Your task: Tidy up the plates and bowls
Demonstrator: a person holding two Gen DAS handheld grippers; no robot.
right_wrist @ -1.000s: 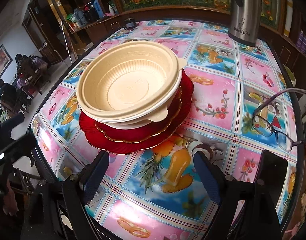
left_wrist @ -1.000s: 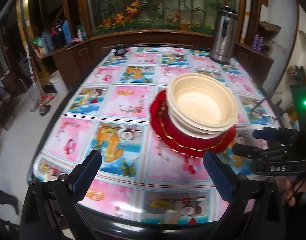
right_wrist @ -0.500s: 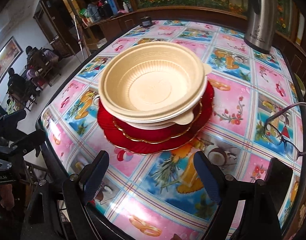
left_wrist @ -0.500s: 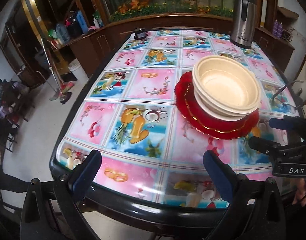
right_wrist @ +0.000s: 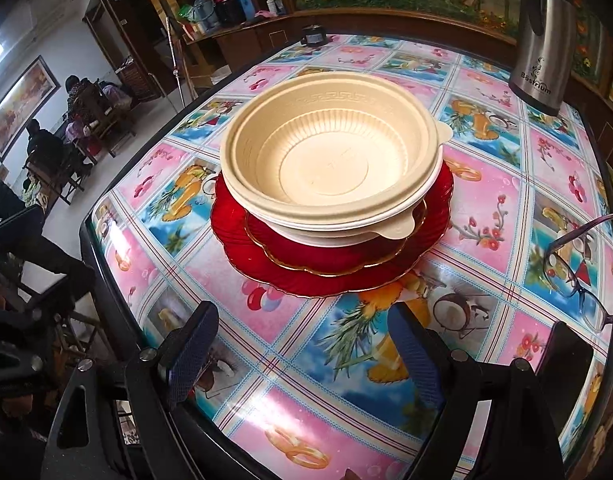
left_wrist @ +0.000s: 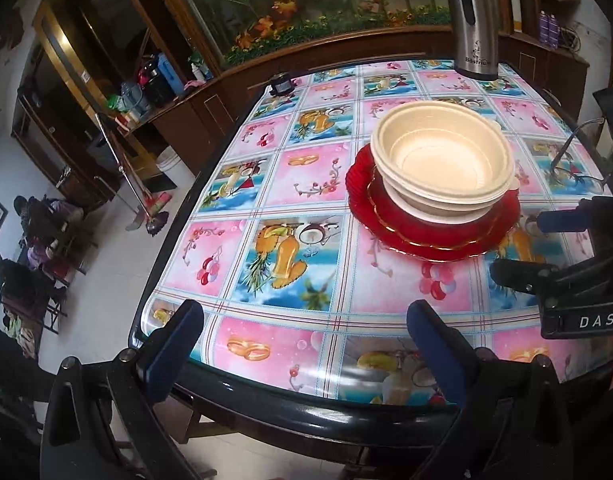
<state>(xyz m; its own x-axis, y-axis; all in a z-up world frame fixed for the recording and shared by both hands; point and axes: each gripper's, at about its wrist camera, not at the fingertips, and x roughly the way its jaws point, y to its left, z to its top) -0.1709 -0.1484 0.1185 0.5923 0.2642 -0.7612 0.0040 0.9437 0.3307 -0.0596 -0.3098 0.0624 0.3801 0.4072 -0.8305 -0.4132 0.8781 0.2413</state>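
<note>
The left gripper (left_wrist: 302, 340) has drifted sideways toward the table's left edge, so the stack now sits further right in its view. Cream bowls (right_wrist: 330, 164) rest nested on red plates (right_wrist: 326, 264) in the middle of the table (right_wrist: 486, 184). Both grippers hover near the stack, not touching it. The right gripper (right_wrist: 302, 348) has its jaws wide apart and empty; the left one's also.

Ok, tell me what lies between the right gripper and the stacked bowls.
Only bare patterned tablecloth between the right gripper and the red plates under the bowls; right wrist view.
</note>
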